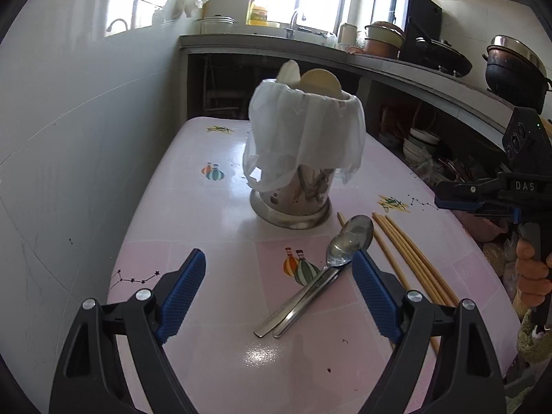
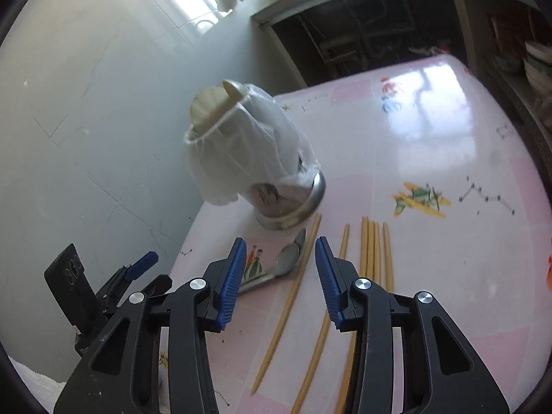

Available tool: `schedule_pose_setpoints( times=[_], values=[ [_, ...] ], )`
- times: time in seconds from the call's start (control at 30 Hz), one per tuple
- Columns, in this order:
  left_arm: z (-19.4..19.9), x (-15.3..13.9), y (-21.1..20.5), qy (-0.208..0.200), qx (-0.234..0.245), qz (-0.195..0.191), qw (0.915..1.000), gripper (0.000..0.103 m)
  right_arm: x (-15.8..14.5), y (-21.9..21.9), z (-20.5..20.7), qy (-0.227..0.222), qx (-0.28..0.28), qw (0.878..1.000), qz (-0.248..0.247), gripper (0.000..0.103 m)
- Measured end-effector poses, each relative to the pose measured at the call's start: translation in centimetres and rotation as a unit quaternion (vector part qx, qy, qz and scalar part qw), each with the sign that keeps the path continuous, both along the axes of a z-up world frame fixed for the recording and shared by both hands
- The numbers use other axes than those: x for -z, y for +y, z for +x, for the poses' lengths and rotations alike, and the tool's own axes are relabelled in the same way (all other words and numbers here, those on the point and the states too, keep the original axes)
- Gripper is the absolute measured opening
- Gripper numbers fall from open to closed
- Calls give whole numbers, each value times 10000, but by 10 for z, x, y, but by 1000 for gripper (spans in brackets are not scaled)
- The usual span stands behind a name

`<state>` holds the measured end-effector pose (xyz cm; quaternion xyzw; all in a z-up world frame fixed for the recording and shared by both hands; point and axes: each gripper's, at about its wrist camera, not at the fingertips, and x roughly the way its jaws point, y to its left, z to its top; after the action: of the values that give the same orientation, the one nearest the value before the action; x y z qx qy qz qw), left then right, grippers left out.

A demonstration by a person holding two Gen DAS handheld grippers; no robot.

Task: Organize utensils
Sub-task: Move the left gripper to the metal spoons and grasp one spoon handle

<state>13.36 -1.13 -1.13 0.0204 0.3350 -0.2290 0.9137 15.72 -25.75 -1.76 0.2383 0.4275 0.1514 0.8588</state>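
Two steel spoons (image 1: 322, 272) lie together near the centre of the left wrist view, bowls toward the upper right, handles running to the lower left across the glossy pink surface (image 1: 193, 207). Just right of them, several pale wooden chopsticks (image 1: 410, 258) lie loose and roughly parallel. Above them, mid-frame, stands the metal utensil holder (image 1: 293, 200), a cylinder on a flared base, draped in thin white cloth, with what may be a pale ladle poking from its top.

Left tongs (image 1: 277, 289) are spread wide and empty, bracketing the spoons. Right tongs (image 2: 281, 272) are likewise spread and empty, poised above one chopstick (image 2: 293, 296) in the lower middle of the right wrist view.

Judging by material, the spoons are stiff, smooth and slippery; taking them across the narrow neck should stop them twisting. Chopsticks are light, rigid and prone to rolling, so mid-length is the best place to hold. The holder looks top-heavy under its soft cloth.
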Motion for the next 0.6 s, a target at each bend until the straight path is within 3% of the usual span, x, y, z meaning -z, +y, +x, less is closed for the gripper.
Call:
schedule_pose_setpoints(
  times=[0.13, 0.2, 0.4, 0.6],
  values=[
    [5, 5, -28, 20, 598, 297, 9978, 79, 21, -5, -4, 339, 102, 9992, 157, 30],
    [10, 9, -42, 16, 791, 554, 9953, 70, 21, -7, -2, 333, 139, 9991, 216, 29],
    [22, 26, -56, 254, 949, 1005, 9901, 45, 19, -13, 2, 242, 87, 9993, 280, 29],
    [39, 41, -62, 709, 1216, 1182, 9830, 34, 28, -18, 4, 312, 73, 9985, 435, 29]
  ],
)
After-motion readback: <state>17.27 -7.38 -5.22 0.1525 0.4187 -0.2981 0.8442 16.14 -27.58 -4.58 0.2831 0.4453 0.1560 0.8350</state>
